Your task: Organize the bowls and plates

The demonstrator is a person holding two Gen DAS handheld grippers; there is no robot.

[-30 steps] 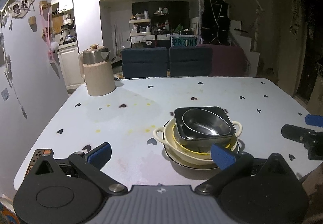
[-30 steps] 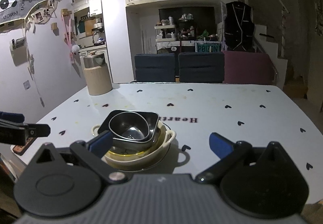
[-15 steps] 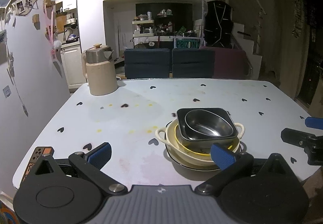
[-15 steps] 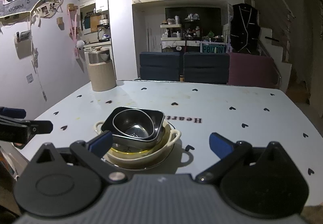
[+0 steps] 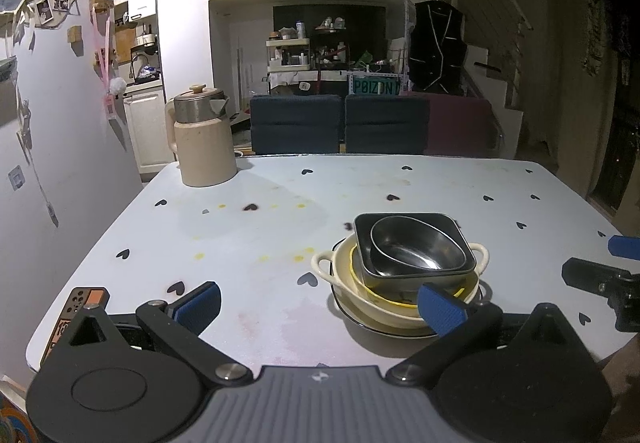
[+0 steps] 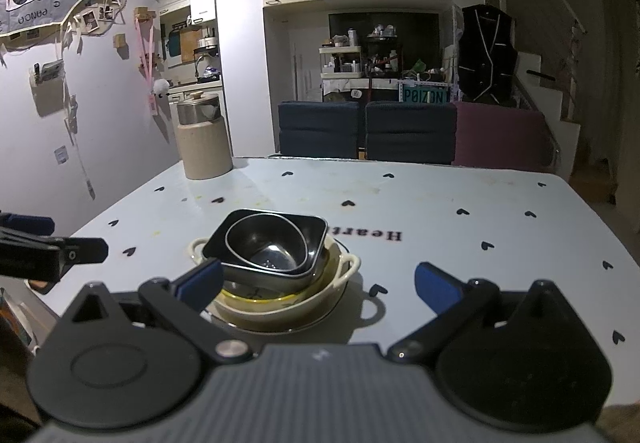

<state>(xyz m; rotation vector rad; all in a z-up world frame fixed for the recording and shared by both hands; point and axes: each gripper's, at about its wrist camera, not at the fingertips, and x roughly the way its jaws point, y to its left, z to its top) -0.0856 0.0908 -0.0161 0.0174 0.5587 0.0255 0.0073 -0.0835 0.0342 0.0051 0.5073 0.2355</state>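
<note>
Held the left gripper low over the near edge of the table, blue fingers spread wide, nothing between them. Held the right gripper the same way: fingers far apart, empty.

Found the stack of dishes just ahead of both grippers. Sat ahead and to the right of the left gripper, partly behind its right finger. Sat ahead and to the left of the right gripper, partly behind its left finger.

Counted the pile from the top down: a shiny metal bowl tipped inside a dark square bowl, then a yellow-rimmed dish, then a cream bowl with two ear handles, then a dark-rimmed plate flat on the table.

Guessed the metal bowl to be light, hard and slippery (smooth sides, easy to slip out). Best pinched over its thin rim, one finger inside and one outside. Guessed the cream bowl and the plate to be heavier and easy to chip or crack. Best taken by an ear handle or the rim, slowly. Looked wobbly, that pile, since the top bowls sat crooked.

Left alone, far ahead and to the left: a tan kettle.
</note>
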